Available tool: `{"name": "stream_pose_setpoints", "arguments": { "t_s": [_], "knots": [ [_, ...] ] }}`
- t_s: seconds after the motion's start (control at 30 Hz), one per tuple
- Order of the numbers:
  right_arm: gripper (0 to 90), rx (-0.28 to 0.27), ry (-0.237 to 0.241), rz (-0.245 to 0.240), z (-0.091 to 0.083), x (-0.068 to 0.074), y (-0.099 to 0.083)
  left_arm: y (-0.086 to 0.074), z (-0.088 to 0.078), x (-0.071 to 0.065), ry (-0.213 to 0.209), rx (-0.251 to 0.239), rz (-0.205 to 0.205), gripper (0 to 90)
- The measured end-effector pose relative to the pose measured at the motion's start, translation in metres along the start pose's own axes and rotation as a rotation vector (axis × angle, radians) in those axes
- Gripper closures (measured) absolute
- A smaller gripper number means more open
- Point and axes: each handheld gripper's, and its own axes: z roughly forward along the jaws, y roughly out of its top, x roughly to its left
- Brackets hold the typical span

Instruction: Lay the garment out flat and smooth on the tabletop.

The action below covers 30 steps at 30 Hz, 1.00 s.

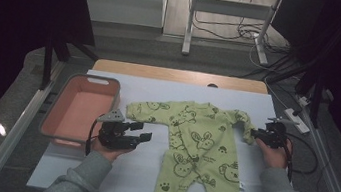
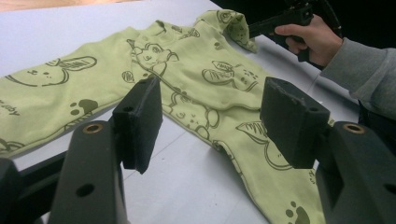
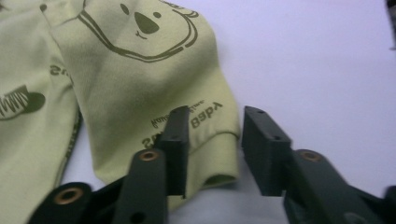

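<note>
Green baby romper [image 1: 196,150] with darker animal prints lay flat and face up on the white sheet [image 1: 137,172] covering the table, neck toward the far edge, legs toward the person. Left sleeve [image 1: 148,110] stretched out straight toward the pink tub [image 1: 55,128], which sat at the sheet's left edge. Right sleeve [image 1: 241,122] was bent, cuff folded back on itself.

Right gripper [image 1: 256,135] sat at that cuff [image 3: 219,154]. In the right gripper view the cuff edge lay between the two jaws, one pad over the fabric, the other just beside it on the bare sheet. Jaws narrowed partway with a visible gap; pads probably not pressing the cloth, though contact under the left pad is hard to read.

Left gripper [image 1: 145,132] was held above the sheet between the tub and the romper's body, jaws apart with nothing between them, pointing at the romper's middle. Grey sleeves [image 1: 84,175] on both forearms.
</note>
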Motion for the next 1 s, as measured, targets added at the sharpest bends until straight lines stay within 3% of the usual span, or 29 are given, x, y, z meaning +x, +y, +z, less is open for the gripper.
{"name": "stream_pose_setpoints", "arguments": {
  "t_s": [0.13,0.3,0.6,0.77,1.0],
  "knots": [
    [82.0,0.020,0.002,-0.005,-0.004,0.004,0.000,-0.001,0.000,0.002,0.004,0.008,-0.005,38.0],
    [84.0,0.015,-0.051,-0.020,-0.014,0.000,0.003,-0.001,-0.004,-0.002,0.007,-0.004,0.001,37.9],
    [84.0,-0.055,-0.082,0.033,-0.030,-0.030,0.024,0.000,-0.001,0.000,0.000,-0.006,-0.004,37.8],
    [84.1,-0.036,-0.100,0.082,-0.021,-0.048,0.030,0.000,0.000,0.001,0.005,-0.003,-0.006,37.8],
    [84.1,-0.019,-0.108,0.148,-0.020,-0.070,0.025,0.000,-0.002,0.002,0.012,-0.007,-0.011,37.7]
  ]
}}
